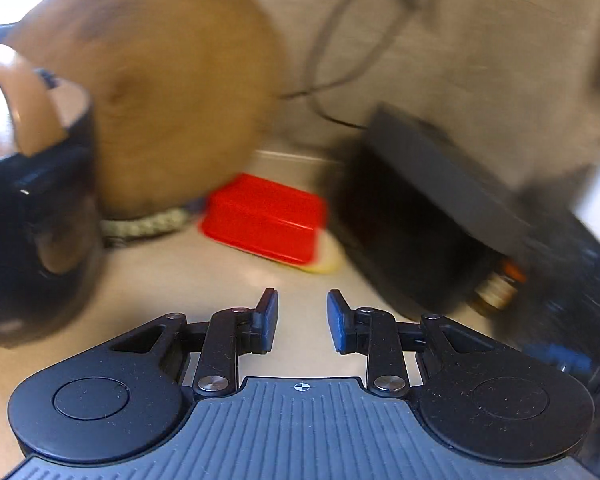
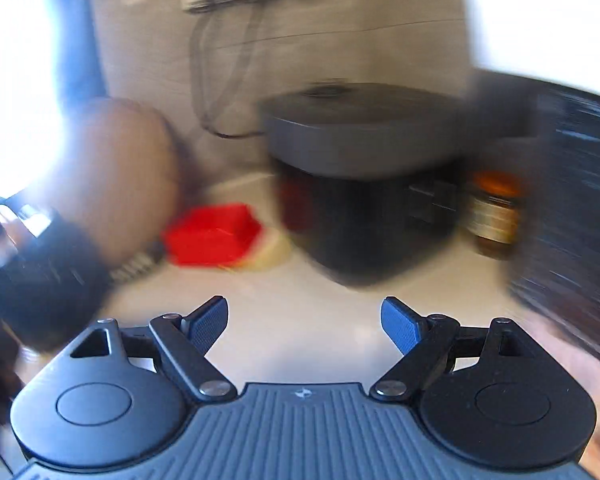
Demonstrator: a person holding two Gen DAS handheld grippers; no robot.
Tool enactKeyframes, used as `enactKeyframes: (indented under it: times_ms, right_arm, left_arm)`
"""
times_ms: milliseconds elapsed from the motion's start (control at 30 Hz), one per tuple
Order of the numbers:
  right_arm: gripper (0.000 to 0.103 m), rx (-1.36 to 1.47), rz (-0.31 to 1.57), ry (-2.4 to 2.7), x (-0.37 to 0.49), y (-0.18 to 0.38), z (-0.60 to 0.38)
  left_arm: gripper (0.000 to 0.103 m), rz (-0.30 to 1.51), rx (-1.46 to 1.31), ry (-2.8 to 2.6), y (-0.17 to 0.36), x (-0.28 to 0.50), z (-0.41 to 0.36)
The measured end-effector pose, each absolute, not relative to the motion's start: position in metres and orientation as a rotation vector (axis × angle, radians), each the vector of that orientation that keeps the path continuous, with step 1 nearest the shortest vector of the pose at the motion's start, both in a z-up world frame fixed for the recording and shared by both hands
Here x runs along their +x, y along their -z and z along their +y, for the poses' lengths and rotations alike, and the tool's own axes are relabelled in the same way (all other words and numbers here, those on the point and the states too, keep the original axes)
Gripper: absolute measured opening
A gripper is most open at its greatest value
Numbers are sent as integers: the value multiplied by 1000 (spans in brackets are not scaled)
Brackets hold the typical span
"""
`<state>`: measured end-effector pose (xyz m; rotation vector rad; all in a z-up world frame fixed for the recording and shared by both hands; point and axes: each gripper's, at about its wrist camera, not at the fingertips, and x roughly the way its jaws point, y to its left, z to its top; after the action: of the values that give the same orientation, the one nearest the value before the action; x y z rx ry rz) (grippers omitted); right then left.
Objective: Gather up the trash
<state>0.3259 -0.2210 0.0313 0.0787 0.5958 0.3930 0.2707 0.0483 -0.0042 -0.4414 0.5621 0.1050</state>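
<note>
- Left gripper (image 1: 302, 316): its 2 fingers stand slightly apart, holding nothing, above the pale table (image 1: 220, 280).
- Right gripper (image 2: 305, 322): fingers spread wide, holding nothing.
- Beyond, a red box (image 1: 262, 222) lies on the table between a round wooden board (image 1: 160, 92) and a dark appliance (image 1: 416, 216).

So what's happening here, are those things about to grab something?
A person holds a pair of tongs in each hand over a kitchen counter, collecting trash. Both the left tongs and the right tongs are open and empty. Ahead lie a red box, a round wooden board and a dark appliance. The pictures are blurred, so nothing is gripped yet.
</note>
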Motion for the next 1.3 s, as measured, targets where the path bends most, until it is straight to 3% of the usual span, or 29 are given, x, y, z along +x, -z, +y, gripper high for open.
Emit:
enactKeyframes:
  times_ms: [133,200,233,267,400,767,967,1033,1167,1233,1300]
  right_arm:
    - [83,-46,591,-456,393,-46,-137]
    - [43,-189,570,-449,421,-46,-90]
    - [8,-278,581,-458,439,-42,-62]
    - [5,-354,586,-455,456,-35,-39]
    - [5,-539,548,-390,529,-8,28]
    - [5,-567,666,-351,633,38,61]
    - [5,-469,786,-489,595,31,25]
    - [3,-429,822,-552,561,26,3]
    - [4,-392,856,-658,507,13,-39]
    - [12,-302,853,-659,497,7,-58]
    - [31,-230,818,-628,493,9,-70]
  left_arm:
    - [30,620,-493,-139,31,318,77]
    - [30,662,-523,-136,45,344,90]
    - [30,676,-525,-139,50,355,93]
    - [30,682,-521,-144,54,364,96]
    - [30,728,-499,-163,67,390,99]
    - [30,784,-517,-121,93,414,108]
    - [30,795,-472,-115,82,407,101]
    - [23,813,-447,-134,74,395,97]
    - [21,794,-432,-154,59,359,97]
    - [21,773,-489,-136,56,343,101]
    - [21,746,-540,-108,60,337,107]
